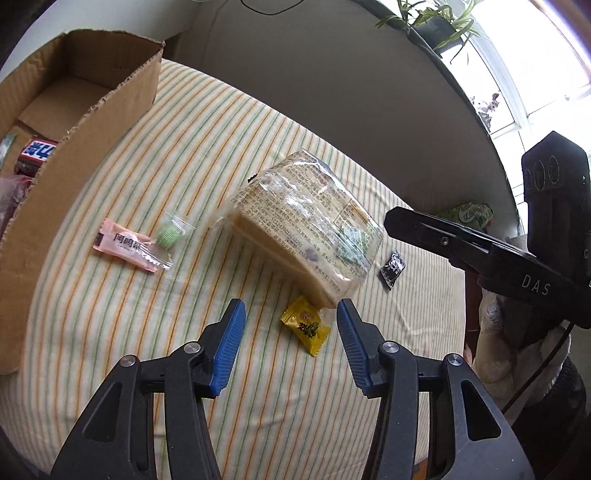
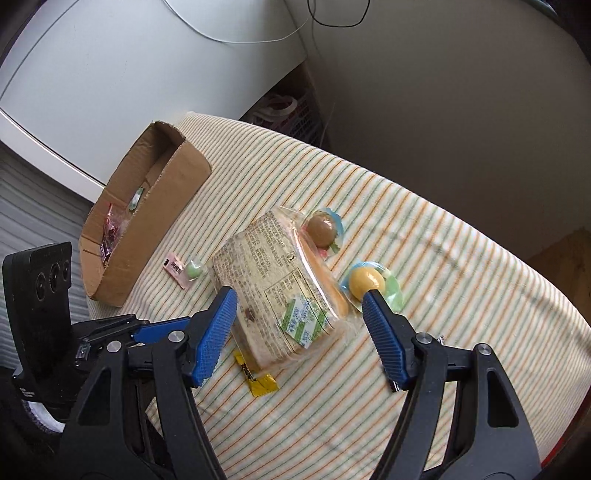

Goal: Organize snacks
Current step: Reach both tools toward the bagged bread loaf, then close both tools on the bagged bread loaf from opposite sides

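A large clear-wrapped cracker pack (image 1: 306, 225) (image 2: 277, 291) lies in the middle of the striped cloth. My left gripper (image 1: 290, 314) is open and empty, just short of its near end, above a yellow candy (image 1: 306, 330) (image 2: 256, 376). My right gripper (image 2: 299, 299) is open, its jaws straddling the pack's near end without touching; from the left wrist view it comes in at the right edge (image 1: 424, 229). A pink sachet (image 1: 125, 249) (image 2: 175, 271) and a green sweet (image 1: 170, 232) (image 2: 194, 270) lie left of the pack. A cardboard box (image 1: 85, 122) (image 2: 147, 236) holds several snacks.
A brown jelly cup (image 2: 323, 230) and a yellow jelly cup (image 2: 367, 280) lie right of the pack. A small black packet (image 1: 393, 267) and a green bag (image 1: 469, 214) lie at the cloth's right side. Potted plants (image 1: 436, 22) stand by the window.
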`<state>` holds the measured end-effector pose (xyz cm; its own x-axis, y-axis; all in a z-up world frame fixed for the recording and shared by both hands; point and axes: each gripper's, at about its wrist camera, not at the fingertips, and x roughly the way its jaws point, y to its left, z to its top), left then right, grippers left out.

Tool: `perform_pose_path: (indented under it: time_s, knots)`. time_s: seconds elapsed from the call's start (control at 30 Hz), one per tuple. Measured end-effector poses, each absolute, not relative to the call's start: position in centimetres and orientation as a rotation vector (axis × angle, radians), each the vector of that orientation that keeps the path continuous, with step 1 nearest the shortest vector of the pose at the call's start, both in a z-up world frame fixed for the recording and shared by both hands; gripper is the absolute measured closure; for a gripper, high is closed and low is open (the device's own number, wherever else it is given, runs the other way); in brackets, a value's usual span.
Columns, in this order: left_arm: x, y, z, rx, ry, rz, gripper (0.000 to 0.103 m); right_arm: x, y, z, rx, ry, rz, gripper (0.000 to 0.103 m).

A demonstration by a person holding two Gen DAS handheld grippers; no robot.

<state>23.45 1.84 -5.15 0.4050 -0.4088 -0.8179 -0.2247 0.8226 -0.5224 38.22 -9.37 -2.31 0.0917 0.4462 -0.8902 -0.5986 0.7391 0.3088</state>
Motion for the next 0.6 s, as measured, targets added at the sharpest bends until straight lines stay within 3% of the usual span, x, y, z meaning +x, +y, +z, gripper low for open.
perform_pose_path:
  time_s: [0.6]
  knots:
    - [25.1,3.0,-8.0,-0.777,1.172,-0.134,0.052,40.2,-6.4,-6.1,-0.163,1.362,0.847,0.035]
